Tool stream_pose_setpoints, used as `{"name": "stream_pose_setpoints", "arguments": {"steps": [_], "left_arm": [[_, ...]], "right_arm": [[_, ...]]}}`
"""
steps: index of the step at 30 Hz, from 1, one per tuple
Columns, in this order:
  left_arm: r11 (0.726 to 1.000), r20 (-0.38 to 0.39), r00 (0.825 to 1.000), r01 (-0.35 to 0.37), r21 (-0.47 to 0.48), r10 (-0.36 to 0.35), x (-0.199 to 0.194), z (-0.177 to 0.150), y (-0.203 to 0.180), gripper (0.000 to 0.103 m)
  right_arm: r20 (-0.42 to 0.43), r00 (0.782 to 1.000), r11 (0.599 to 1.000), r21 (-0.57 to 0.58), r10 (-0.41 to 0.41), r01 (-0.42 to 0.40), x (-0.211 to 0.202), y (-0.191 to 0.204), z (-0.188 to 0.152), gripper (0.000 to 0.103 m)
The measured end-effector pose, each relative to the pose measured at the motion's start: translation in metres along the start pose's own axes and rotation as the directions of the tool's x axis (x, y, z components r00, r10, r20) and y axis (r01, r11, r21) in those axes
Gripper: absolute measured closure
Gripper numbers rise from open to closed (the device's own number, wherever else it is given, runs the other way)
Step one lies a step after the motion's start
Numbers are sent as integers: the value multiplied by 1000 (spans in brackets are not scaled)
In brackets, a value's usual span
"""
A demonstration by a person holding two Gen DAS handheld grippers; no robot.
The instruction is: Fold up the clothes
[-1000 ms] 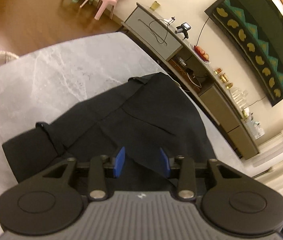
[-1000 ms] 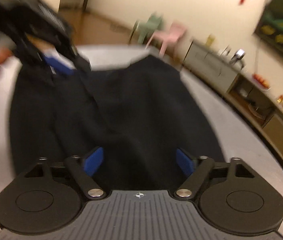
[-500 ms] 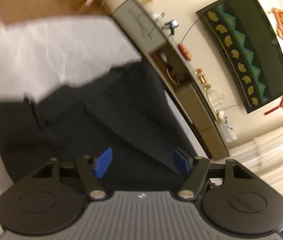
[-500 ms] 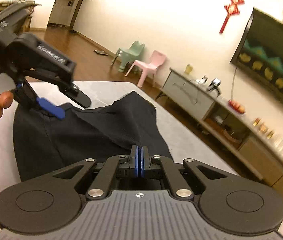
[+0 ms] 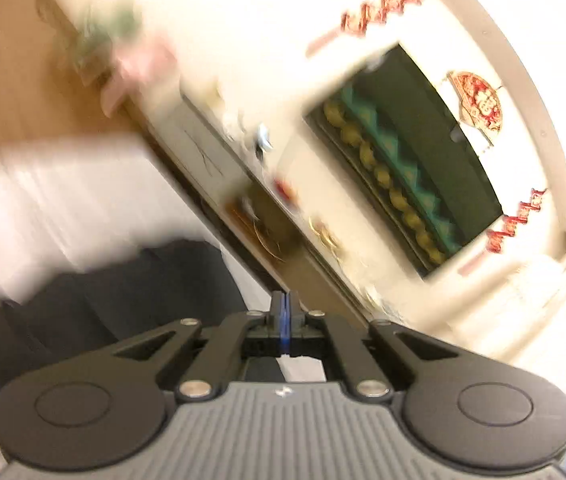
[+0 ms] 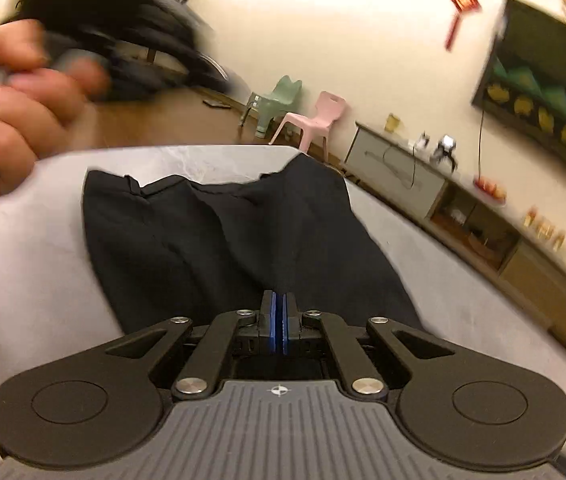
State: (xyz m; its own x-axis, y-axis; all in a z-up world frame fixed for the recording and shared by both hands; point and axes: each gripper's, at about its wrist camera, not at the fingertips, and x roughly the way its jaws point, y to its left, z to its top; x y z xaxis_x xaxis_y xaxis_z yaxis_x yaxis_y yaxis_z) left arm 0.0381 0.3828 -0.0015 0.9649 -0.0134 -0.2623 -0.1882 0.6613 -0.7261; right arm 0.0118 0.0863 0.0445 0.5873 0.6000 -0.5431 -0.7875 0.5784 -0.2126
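A black garment lies spread on the pale marble table. My right gripper is shut, its blue pads pressed together over the garment's near end; whether cloth is pinched between them does not show. My left gripper is also shut, lifted and tilted, with the garment low at the left of its blurred view. In the right wrist view the left gripper and the hand holding it show raised at the upper left, blurred.
A long low cabinet with small items runs along the wall on the right. A dark screen hangs above it. A green chair and a pink chair stand on the wood floor beyond the table.
My left gripper has shut and swung up away from the garment, its view now blurred. My right gripper has stayed shut and lowered toward the garment's near end.
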Motion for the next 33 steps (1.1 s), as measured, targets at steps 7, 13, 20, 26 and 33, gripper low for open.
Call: {"name": "stream_pose_setpoints", "arguments": {"steps": [7,13,20,26,33], "left_arm": [[965,-308,941,-198,-170,139,57,-18,51,54],[964,-391,906,-231,-130,164,112,-37,29,28],[981,-358,918,-192,-26,170,113,-30,25,102],[995,-289,954,-91,-38,76,72,-23,10,102],[998,-208,976,-55,26,59,44,-27,-4,102]], "right_arm": [[-160,986,894,433,-46,113,-47,-101,-84,56],[-201,967,824,514,-154,238,-93,-136,-115,33],[-306,869,363,816,-388,450,-191,-229,-201,21],[-271,901,-61,962,-337,267,-216,-320,-273,21],[-141,894,140,966,-426,219,-211,-347,-251,100]]}}
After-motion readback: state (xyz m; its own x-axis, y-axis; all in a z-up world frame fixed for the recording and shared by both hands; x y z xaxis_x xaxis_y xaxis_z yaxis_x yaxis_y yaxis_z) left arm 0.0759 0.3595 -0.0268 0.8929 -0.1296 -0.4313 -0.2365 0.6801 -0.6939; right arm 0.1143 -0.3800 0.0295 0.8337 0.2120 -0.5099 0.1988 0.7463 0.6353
